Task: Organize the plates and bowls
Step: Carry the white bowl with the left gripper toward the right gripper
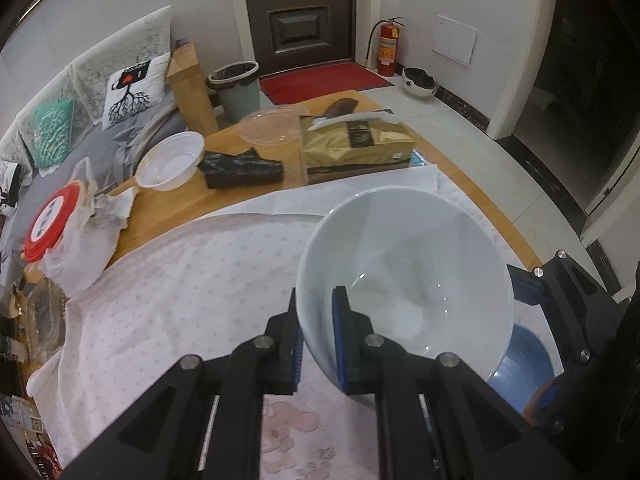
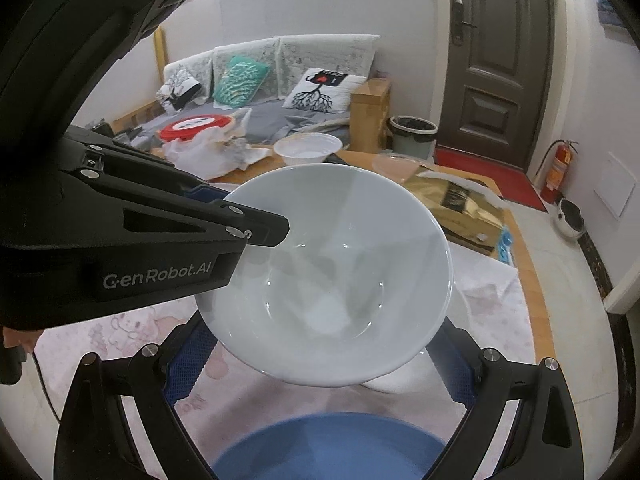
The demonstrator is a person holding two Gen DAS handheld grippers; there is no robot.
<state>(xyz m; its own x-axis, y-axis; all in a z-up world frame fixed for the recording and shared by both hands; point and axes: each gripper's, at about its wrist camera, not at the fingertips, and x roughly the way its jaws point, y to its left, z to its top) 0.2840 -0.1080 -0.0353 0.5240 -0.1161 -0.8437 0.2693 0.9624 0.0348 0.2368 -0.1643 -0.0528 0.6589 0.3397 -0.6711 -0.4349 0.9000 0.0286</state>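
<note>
The white bowl (image 1: 404,280) looks like glazed ceramic, smooth and glossy, with small highlights in its well. The blue plate (image 2: 332,444) is matt by comparison. Soft cloth (image 1: 180,300) (pale pink, dotted) covers the wooden surface (image 1: 176,208), whose grain shows at the far edge. The left gripper (image 1: 318,344) is matt black plastic with metal pins; the far tissue pack (image 1: 356,144) is shiny gold.

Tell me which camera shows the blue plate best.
The right wrist view. There the blue plate spreads across the bottom of the frame between that gripper's fingers, under the white bowl. The left wrist view shows only a sliver of it, mostly hidden by the bowl and the right gripper.
</note>
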